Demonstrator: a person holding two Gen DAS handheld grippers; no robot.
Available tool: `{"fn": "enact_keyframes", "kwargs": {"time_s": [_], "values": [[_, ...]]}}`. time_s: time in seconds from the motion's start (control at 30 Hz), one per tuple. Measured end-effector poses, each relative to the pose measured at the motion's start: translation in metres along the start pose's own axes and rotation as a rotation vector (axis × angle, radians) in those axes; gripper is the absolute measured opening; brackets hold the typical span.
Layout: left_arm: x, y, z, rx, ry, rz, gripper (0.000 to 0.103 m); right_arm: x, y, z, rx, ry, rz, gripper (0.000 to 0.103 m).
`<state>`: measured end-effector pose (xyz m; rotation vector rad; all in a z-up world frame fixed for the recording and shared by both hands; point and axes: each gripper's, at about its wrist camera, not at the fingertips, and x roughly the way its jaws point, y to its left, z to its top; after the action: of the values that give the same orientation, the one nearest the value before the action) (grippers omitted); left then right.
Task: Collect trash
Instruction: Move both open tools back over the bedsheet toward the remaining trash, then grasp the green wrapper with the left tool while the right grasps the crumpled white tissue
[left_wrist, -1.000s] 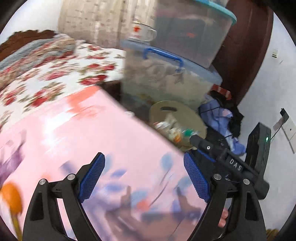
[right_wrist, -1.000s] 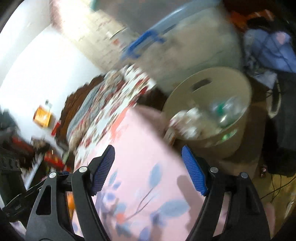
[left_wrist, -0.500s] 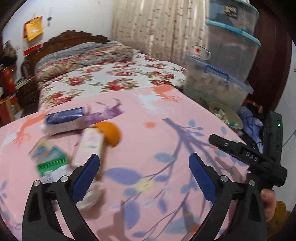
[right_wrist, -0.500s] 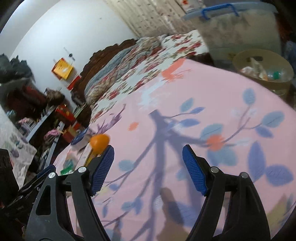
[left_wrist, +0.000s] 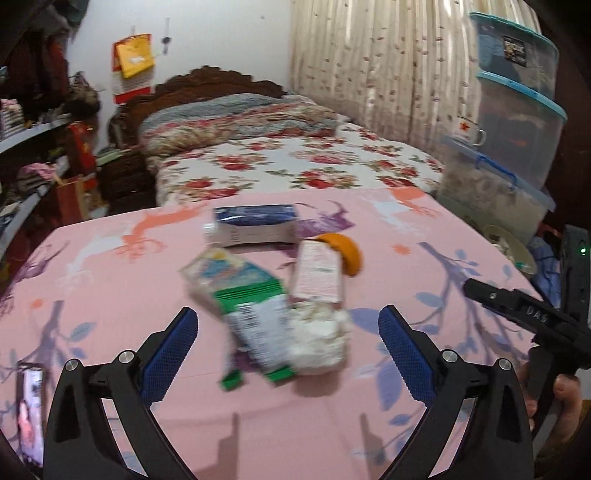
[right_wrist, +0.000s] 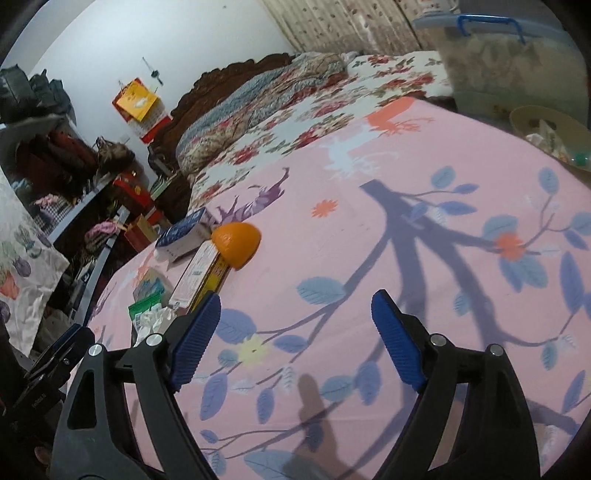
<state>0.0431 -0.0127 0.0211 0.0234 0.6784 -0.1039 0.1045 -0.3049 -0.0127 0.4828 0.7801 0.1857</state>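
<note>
While both grippers hang over the pink cloth, here's how it looks:

Left gripper (left_wrist: 288, 349): jaws spread wide, nothing pinched; they've just been opening. The heap of trash sits on the cloth ahead of the blue pads (left_wrist: 171, 356), between them in the view but not touched.

Right gripper (right_wrist: 295, 338): also wide, jaws have just been opening further, only bare cloth between the pads. The trash lies off to its left, well apart from the jaws.

Table (left_wrist: 110, 295): covered in a pink cloth with blue leaves and branch prints.

Green and white packet (left_wrist: 243, 295): lying flat, blurry (can't read the label), nearest the left gripper.

Crumpled tissue (left_wrist: 319, 338): just beside the packet, touching it on the right.

Pink box (left_wrist: 319, 273): lying flat behind the tissue, its far end against the orange peel.

Orange peel (right_wrist: 236, 243): a half-dome, skin side up, touching the far end of the pink box.

Blue and white box (left_wrist: 256, 225): on its side at the back of the heap.

Bin (right_wrist: 535, 122): tan, past the table's far right corner, already has bits of trash inside.

Phone (left_wrist: 31, 406): flat at the near left edge of the table, screen lit.

Hand (left_wrist: 561, 406): wrapped round the right gripper's handle, at the right edge of the left camera's view.
</note>
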Motion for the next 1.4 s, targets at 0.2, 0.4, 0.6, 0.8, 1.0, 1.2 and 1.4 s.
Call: {"fn": "enact_keyframes", "kwargs": {"time_s": [0.2, 0.4, 0.6, 0.8, 1.0, 1.2, 1.4], "values": [[-0.008, 0.044, -0.006, -0.042, 0.004, 0.137, 0.094, 0.012, 0.016, 0.000, -0.029, 0.030, 0.002, 0.085], [-0.012, 0.083, -0.013, -0.118, 0.025, 0.139, 0.094, 0.018, 0.027, -0.002, -0.070, 0.047, 0.015, 0.085], [0.001, 0.084, -0.015, -0.169, 0.073, 0.023, 0.094, 0.029, 0.053, -0.006, -0.155, 0.096, 0.082, 0.080], [0.026, 0.087, -0.012, -0.258, 0.137, -0.111, 0.091, 0.058, 0.122, -0.029, -0.437, 0.189, 0.171, 0.080], [0.063, 0.099, -0.012, -0.369, 0.236, -0.255, 0.070, 0.091, 0.141, -0.051, -0.533, 0.277, 0.167, 0.064], [0.090, 0.085, -0.007, -0.374, 0.279, -0.336, 0.063, 0.074, 0.123, -0.046, -0.514, 0.231, 0.157, 0.058], [0.105, 0.065, -0.019, -0.379, 0.350, -0.379, 0.014, 0.072, 0.101, -0.046, -0.438, 0.256, 0.172, 0.058]]}}
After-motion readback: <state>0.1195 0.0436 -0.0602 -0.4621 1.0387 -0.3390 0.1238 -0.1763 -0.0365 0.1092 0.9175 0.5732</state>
